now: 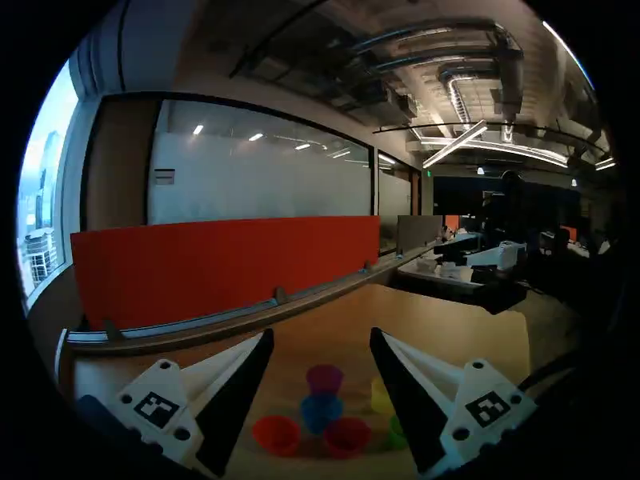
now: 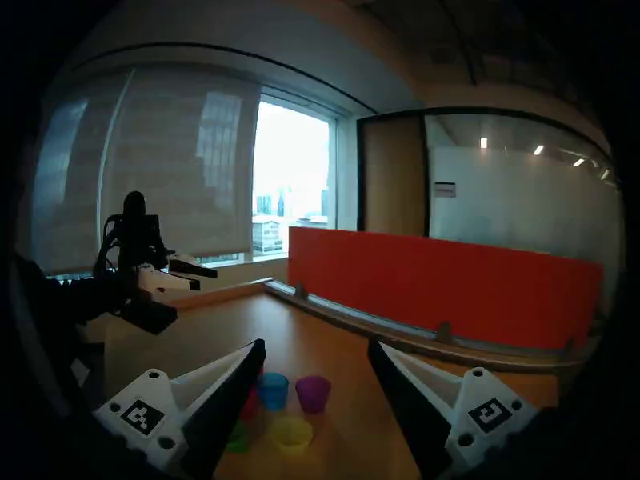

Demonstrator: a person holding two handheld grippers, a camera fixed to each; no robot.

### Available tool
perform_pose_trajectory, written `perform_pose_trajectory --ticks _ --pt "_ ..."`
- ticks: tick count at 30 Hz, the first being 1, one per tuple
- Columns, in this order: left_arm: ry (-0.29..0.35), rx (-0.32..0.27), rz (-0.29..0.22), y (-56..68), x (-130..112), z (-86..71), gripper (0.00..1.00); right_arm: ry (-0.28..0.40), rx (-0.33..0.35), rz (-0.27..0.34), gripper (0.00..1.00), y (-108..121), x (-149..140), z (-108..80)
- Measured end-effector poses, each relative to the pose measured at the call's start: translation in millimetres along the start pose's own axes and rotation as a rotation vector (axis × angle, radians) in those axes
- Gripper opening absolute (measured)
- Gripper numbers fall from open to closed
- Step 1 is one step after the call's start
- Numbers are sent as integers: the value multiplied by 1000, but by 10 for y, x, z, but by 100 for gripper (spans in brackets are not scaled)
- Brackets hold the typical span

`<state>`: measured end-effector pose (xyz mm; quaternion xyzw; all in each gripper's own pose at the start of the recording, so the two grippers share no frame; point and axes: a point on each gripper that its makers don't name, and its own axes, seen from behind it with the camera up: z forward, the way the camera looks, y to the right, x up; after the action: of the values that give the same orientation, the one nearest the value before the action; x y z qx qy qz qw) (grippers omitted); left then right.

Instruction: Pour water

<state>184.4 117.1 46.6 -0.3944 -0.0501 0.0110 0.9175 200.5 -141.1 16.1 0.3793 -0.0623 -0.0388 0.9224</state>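
Both claws are open and empty: left claw, right claw. The blue cup stands upright on the tabletop among other cups. It lies directly ahead of and below the left claw, and ahead and slightly left of the right claw. Neither claw looks clearly nearer.

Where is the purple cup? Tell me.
On the wooden table: in the left gripper view the purple cup stands just behind the blue cup; in the right gripper view, right of it, behind the yellow cup.
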Motion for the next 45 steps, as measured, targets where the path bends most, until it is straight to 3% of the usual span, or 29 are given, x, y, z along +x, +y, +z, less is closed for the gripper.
perform_pose_trajectory --ticks 12,21,32,45 --pt "-117 -63 22 -52 -405 125 89 -118 73 -44 99 -102 -289 88" --pt "-204 -131 80 31 -621 220 89 -170 144 -72 99 -264 -440 169" --pt "-242 -175 110 57 -740 353 89 -186 228 -92 99 -440 -466 256" --pt "-279 -237 124 74 -872 545 89 -217 281 -94 99 -584 -592 344"
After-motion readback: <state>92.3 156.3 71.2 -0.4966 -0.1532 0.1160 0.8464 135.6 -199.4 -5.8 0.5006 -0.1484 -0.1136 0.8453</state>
